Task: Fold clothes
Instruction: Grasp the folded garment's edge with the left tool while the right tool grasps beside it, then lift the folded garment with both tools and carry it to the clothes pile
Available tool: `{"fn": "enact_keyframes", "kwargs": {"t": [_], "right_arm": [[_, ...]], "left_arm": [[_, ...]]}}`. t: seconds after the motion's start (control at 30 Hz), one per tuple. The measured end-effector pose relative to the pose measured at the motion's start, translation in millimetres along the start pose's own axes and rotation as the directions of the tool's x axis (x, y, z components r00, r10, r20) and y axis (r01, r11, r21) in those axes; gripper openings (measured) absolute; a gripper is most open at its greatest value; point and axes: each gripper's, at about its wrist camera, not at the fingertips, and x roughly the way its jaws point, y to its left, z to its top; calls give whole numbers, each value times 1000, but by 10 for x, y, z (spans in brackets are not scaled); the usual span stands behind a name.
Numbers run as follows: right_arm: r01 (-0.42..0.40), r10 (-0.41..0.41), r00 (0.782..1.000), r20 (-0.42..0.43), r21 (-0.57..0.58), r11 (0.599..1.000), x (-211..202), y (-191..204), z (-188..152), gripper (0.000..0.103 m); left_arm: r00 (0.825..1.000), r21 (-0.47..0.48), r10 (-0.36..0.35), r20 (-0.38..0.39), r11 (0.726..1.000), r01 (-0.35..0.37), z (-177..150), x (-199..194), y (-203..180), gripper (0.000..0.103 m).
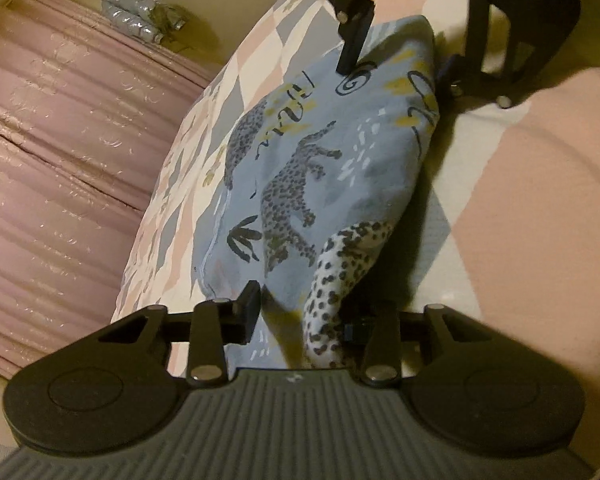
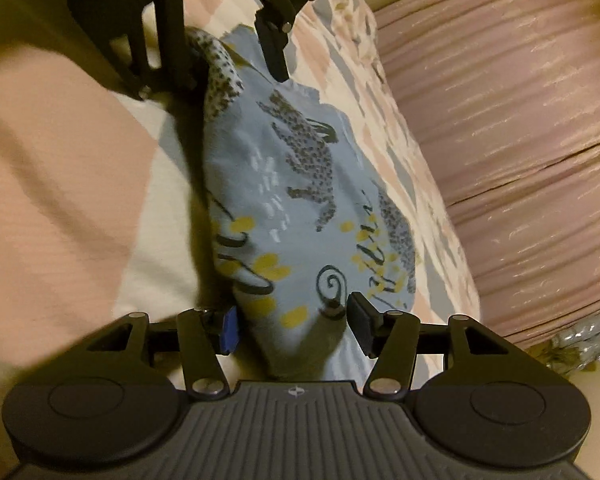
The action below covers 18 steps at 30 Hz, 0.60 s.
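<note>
Two hand-held grippers at opposite ends of a blue leopard-print garment on the bed.

The garment point(image 1: 300, 168) lies in a raised fold on the pink, grey and white patterned bedspread point(image 1: 540, 200), with a pink pleated curtain point(image 1: 60, 152) close behind the bed. The left hand-held gripper point(image 1: 300, 320) has its fingers spread wide either side of the spotted white end of the cloth, not pinching it. The right hand-held gripper point(image 2: 292, 324) is likewise spread wide, straddling the end with the yellow marks. Each gripper shows at the top of the other's view, facing it.
</note>
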Motion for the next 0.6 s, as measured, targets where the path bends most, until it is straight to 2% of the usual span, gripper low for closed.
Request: {"fn": "enact_keyframes", "kwargs": {"t": [0.1,0.17,0.33,0.43,0.6], "right_arm": [[9,-9,1000,4,-11,1000,63,4,0,42],[10,-10,1000,3,-7,1000,88,16,-5,39],[23,-23,1000,3,39,999,54,-3,0,15],[55,-57,998,17,68,996,-99,-112,23,11],[122,-125,992,27,97,988,-388,-376,88,10]], "left_arm": [[1000,6,-14,7,1000,14,-17,-3,-9,24],[1000,11,-20,13,1000,20,-22,-25,-31,19],[999,37,-5,39,999,3,-7,-91,64,12],[997,61,18,71,998,-23,77,-182,201,12],[988,96,58,143,993,-72,281,-409,414,12]]}}
